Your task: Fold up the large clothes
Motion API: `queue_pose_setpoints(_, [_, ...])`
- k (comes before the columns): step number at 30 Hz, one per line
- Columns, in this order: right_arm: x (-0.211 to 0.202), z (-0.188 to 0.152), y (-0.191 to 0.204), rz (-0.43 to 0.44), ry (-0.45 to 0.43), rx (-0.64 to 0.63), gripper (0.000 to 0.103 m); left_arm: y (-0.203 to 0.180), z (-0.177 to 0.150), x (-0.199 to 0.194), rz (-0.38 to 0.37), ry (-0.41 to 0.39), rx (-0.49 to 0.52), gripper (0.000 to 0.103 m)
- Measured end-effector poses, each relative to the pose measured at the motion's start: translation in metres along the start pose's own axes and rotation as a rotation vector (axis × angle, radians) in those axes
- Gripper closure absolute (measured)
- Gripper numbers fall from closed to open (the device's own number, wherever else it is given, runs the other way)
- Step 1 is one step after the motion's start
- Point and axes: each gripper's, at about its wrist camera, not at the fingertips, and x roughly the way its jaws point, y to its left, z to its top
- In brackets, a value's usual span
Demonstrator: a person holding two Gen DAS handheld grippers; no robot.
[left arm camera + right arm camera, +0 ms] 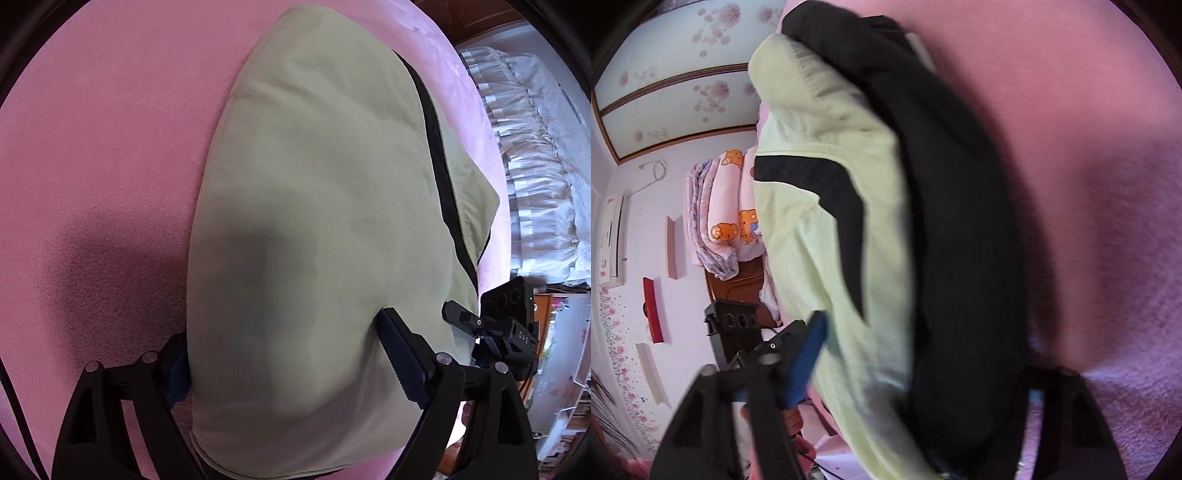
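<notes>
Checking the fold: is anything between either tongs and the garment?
Nothing visible. The pale green fabric garment with black trim lies on the pink fleece blanket directly between the fingers of both left tongs and right tongs.

One marking can be read: the raised letters "DAS", seen in the left wrist view on the black housing of the right hand-held gripper point(480, 325), at the frame's right edge. The letters run tilted along the housing. No other text, number, brand or sign can be made out in either view; the right wrist view is blurred.
</notes>
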Motion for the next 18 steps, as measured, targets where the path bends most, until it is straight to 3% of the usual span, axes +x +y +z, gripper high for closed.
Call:
queue_pose_setpoints(4, [-0.001,-0.007,-0.014,0.095,-0.041,0.076,0.07,-0.009,-0.007,-0.011,0.085,-0.046,0.009,0.028])
queue_pose_setpoints(5, [0.0,-0.009,-0.013,0.108,-0.049,0.077,0.077,-0.012,-0.007,-0.013,0.101,-0.055,0.01,0.035])
queue_pose_setpoints(9, [-0.001,-0.017,-0.003,0.112,-0.08,0.051,0.085,-0.031,-0.015,-0.03,0.158,-0.1,0.053,0.061])
queue_pose_setpoints(11, [-0.004,-0.021,0.006,0.123,-0.082,0.032,0.088,-0.04,-0.02,-0.039,0.173,-0.13,0.056,0.068])
queue_pose_setpoints(18, [-0.019,-0.036,0.061,0.025,-0.071,-0.134,0.091,-0.066,-0.044,-0.076,0.233,-0.215,0.041,0.075])
